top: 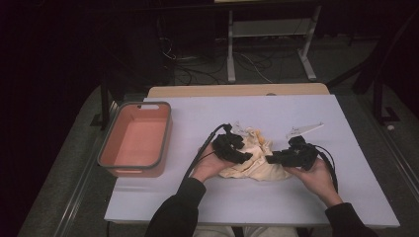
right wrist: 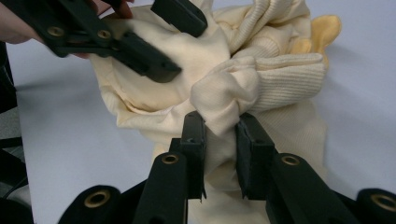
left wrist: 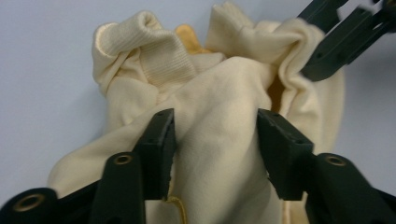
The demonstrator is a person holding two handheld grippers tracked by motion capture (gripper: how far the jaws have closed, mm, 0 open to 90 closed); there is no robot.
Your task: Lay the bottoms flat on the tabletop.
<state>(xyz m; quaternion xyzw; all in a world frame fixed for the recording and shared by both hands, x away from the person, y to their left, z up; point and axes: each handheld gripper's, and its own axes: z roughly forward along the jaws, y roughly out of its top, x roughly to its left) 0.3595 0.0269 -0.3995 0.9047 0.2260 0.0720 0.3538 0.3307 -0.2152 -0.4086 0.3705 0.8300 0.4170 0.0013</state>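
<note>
Right gripper (right wrist: 220,140): jaws pinched on a bunched fold of the cream garment (top: 257,160), cloth squeezed between the 2 pads. Left gripper (left wrist: 215,140): jaws spread wide, straddling a smooth ridge of the same cloth, not clamped yet as far as we can see.

The garment sits crumpled near the middle of the table (top: 276,202), between the 2 hands, ribbed cuffs (right wrist: 289,70) and a yellow patch (right wrist: 324,28) on the far side of the heap. Orange bin (top: 134,139) is well apart, at the table's left edge. A pale hanger-like piece (top: 304,130) lies just behind the right gripper.

Risks we see from here:
- The right hold is on a thick wad, so it may be several layers. If we lift, the whole bundle could come up instead of 1 edge.
- If the left closes where it is, it grabs mid-panel, not a hem. Pulling apart would then stretch the knot tighter rather than open it.
- The grippers are close together in both gripper views; jaw tips could clash.
- Dragging cloth backward could knock the hanger-like piece.
</note>
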